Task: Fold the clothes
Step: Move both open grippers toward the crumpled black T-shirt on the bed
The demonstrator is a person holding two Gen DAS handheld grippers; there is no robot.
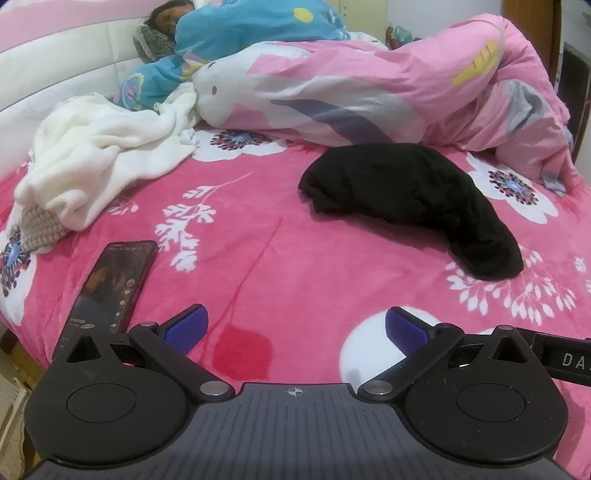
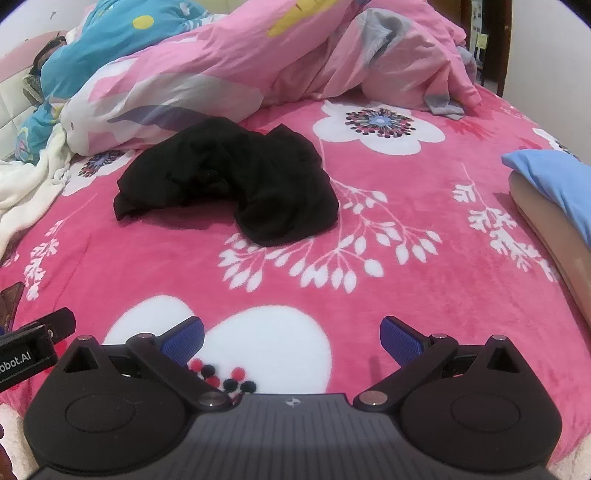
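Left gripper [image 1: 295,326]: jaws spread wide, blue pads [image 1: 186,328] bare, nothing between them. It hovers low over the pink floral blanket [image 1: 258,229]. Just off its left finger lies a dark phone [image 1: 110,284], screen up, flat on the blanket. Ahead and to the right of the jaws, well apart from them, sits the black garment [image 1: 406,199], crumpled in a curved heap, unfolded. Further ahead on the left is a rumpled white fleece throw [image 1: 99,155]; beyond both, a bunched pink duvet [image 1: 369,85] crosses the bed. At the far left a person [image 1: 170,18] lies under a blue cover [image 1: 240,33], head on a pillow.

Right gripper [image 2: 291,334]: jaws likewise apart and holding nothing, pads [image 2: 183,338] clear of the blanket [image 2: 406,277]. The black garment [image 2: 229,181] lies ahead and slightly left of the jaws, not in contact with either finger. Far to the right, at the bed's edge, a light blue cloth [image 2: 554,184] rests on a tan cushion [image 2: 546,229]. The pink duvet [image 2: 258,62] lies behind the garment, touching its far edge.
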